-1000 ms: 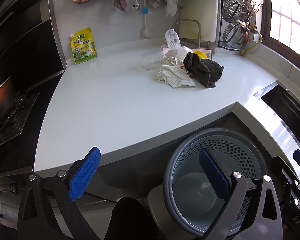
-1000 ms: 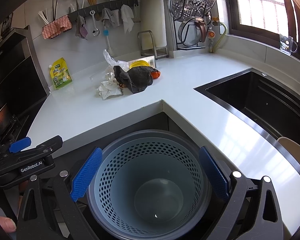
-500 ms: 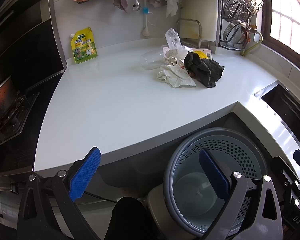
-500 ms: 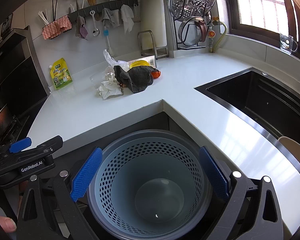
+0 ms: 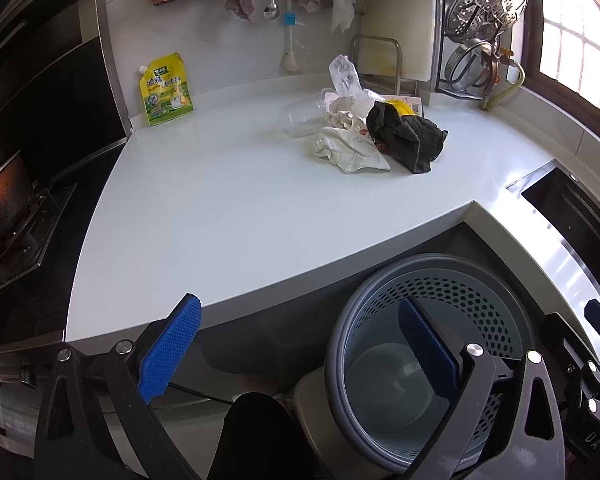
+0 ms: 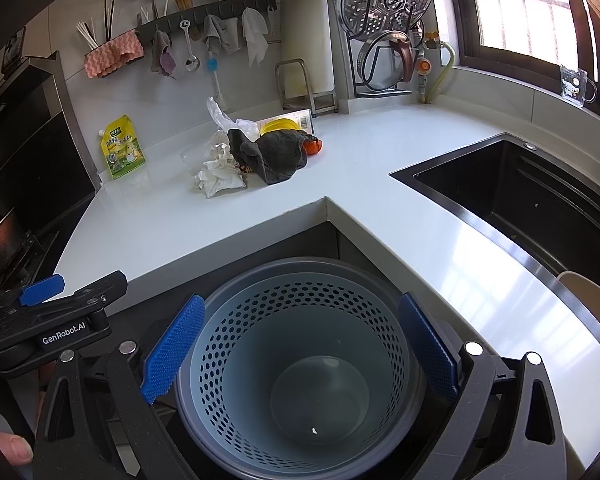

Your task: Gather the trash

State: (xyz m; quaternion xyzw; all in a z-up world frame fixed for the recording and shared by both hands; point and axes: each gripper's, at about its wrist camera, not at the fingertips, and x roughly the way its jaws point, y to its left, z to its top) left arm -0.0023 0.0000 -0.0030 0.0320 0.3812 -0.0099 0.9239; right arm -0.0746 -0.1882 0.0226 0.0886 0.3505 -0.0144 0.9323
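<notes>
White kitchen counter (image 5: 220, 208) wraps an inner corner, with a perforated grey bin (image 6: 300, 344) on the floor below it. Nearest, the right gripper (image 6: 300, 344) hangs wide open and empty over the bin; the left gripper (image 5: 300, 348), equally wide and empty, hovers beside it off the counter's front edge. Well ahead, toward the back wall, lies the trash pile (image 5: 364, 136): crumpled paper, clear cup, dark cloth. Neither arm looks clearly nearer.

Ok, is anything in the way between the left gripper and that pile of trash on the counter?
Nothing visible. The left gripper is open, with only bare counter between it and the trash pile. The bin sits below the counter edge, off that path.
</notes>
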